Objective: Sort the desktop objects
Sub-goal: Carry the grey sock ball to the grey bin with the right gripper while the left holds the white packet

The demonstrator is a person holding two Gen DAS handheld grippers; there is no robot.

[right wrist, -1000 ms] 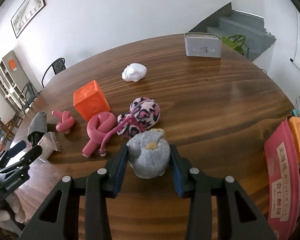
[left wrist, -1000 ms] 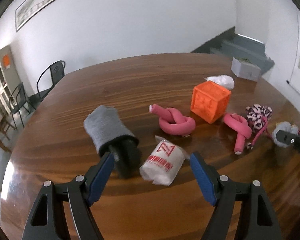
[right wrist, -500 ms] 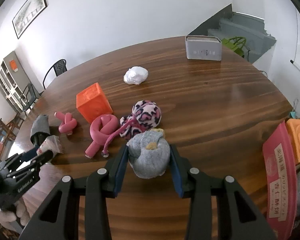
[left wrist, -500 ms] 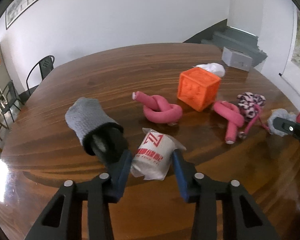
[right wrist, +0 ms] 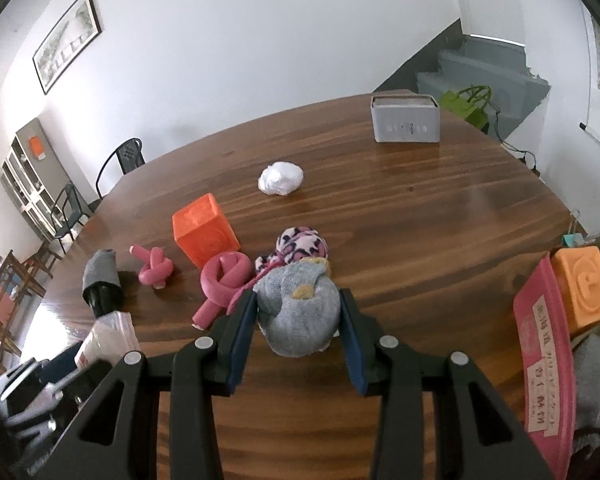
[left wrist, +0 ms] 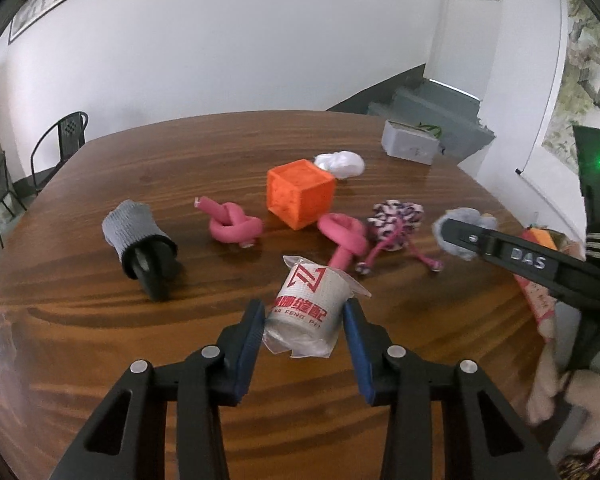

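Note:
My left gripper (left wrist: 304, 316) is shut on a white wrapped roll with red print (left wrist: 306, 312), lifted off the table. My right gripper (right wrist: 298, 308) is shut on a grey rolled sock (right wrist: 300, 312), also raised. On the wooden table (left wrist: 180, 184) lie a grey sleeve over a black object (left wrist: 138, 236), two knotted pink foam rods (left wrist: 232, 224) (left wrist: 342, 240), an orange cube (left wrist: 300, 194), a pink leopard-print ball with cords (left wrist: 396, 218) and a crumpled white wad (left wrist: 340, 164). The right gripper shows at the right edge of the left wrist view, with the sock (left wrist: 452, 228) in it.
A grey box (right wrist: 405, 119) stands at the table's far side. A pink tray (right wrist: 548, 360) with an orange block (right wrist: 582, 284) sits at the right edge. Black chairs (left wrist: 62, 140) stand beyond the far left edge, stairs (right wrist: 480, 76) behind.
My left gripper shut on the white roll, lifted it and carried it right, away from the grey sleeve. My right gripper, shut on the sock throughout, rose slightly.

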